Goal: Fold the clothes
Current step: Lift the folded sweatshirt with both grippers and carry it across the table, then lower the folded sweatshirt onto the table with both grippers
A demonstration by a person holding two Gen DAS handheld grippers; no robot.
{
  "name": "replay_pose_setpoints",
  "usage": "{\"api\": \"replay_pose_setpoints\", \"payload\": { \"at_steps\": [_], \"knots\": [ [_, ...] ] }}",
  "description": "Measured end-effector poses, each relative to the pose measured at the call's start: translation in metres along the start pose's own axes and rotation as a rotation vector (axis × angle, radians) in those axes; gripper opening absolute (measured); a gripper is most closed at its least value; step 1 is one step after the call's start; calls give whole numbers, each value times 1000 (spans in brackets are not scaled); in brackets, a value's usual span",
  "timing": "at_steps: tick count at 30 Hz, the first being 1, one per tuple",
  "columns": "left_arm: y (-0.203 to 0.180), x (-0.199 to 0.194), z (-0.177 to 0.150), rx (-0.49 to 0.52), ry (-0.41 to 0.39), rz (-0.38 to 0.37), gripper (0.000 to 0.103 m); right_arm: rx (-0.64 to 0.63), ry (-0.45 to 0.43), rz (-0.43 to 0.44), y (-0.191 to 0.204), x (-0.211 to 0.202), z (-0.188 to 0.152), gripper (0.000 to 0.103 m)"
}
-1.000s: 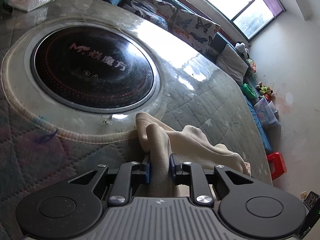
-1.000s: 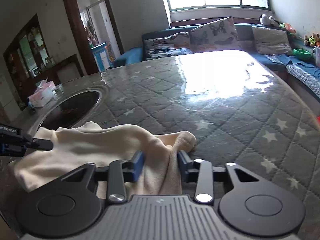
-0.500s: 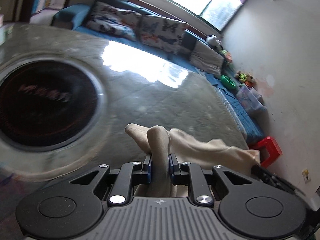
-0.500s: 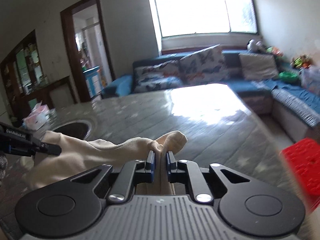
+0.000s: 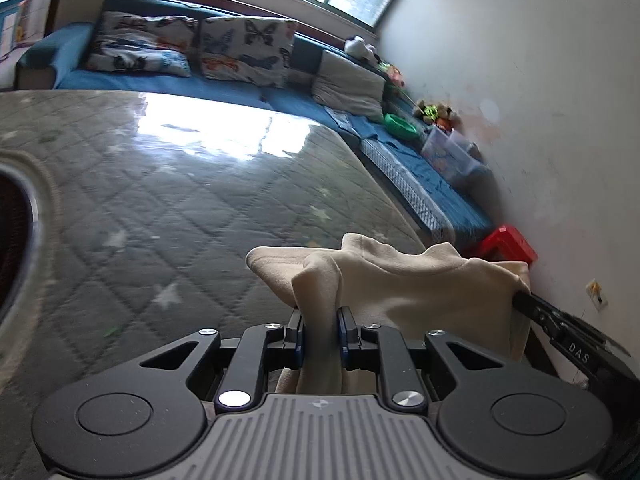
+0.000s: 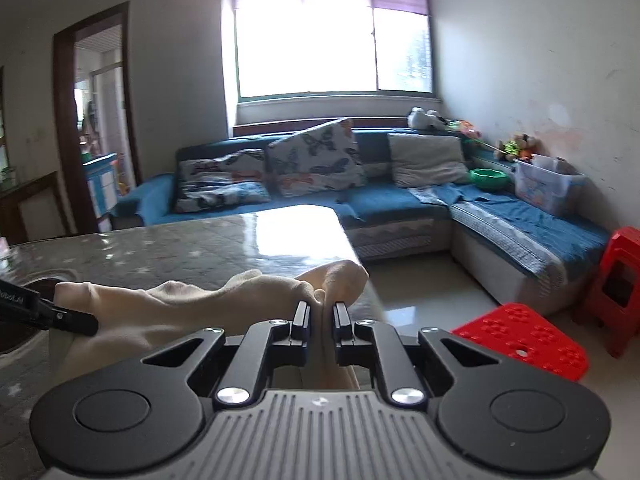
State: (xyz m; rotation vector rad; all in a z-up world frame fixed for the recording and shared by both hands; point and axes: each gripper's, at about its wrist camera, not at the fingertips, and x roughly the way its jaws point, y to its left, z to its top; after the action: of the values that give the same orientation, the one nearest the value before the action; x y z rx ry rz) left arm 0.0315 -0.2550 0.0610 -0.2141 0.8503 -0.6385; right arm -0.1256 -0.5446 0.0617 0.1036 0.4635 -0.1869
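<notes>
Fingers [image 5: 298, 322] pinch cream garment [image 5: 420, 280] above quilted table [image 5: 180, 200].

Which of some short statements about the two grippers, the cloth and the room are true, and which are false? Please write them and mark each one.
1. The left gripper is shut on the cream garment. True.
2. The right gripper is open and holds nothing. False: it is shut on the same garment.
3. The red stool stands on the table. False: it stands on the floor beside the blue sofa.
4. Butterfly-print cushions lie on the sofa. True.
</notes>
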Motion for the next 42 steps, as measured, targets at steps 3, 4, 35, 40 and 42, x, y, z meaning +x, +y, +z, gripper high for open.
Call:
{"api": "replay_pose_setpoints", "payload": {
  "at_steps": [3,4,35,40,42],
  "knots": [
    [-7,15,-1,31,14,9,18,9,22,-31,-9,10,-6,10],
    [-6,19,-2,37,22,13,18,13,32,-39,-11,14,-9,10],
    [-1,40,-2,135,27,162,54,-19,169,43,33,72,-21,44],
    [3,51,-1,132,40,176,56,-32,192,37,45,93,-23,47],
    [3,55,0,132,43,181,57,-37,194,29,48,98,-23,49]
  ]
}}
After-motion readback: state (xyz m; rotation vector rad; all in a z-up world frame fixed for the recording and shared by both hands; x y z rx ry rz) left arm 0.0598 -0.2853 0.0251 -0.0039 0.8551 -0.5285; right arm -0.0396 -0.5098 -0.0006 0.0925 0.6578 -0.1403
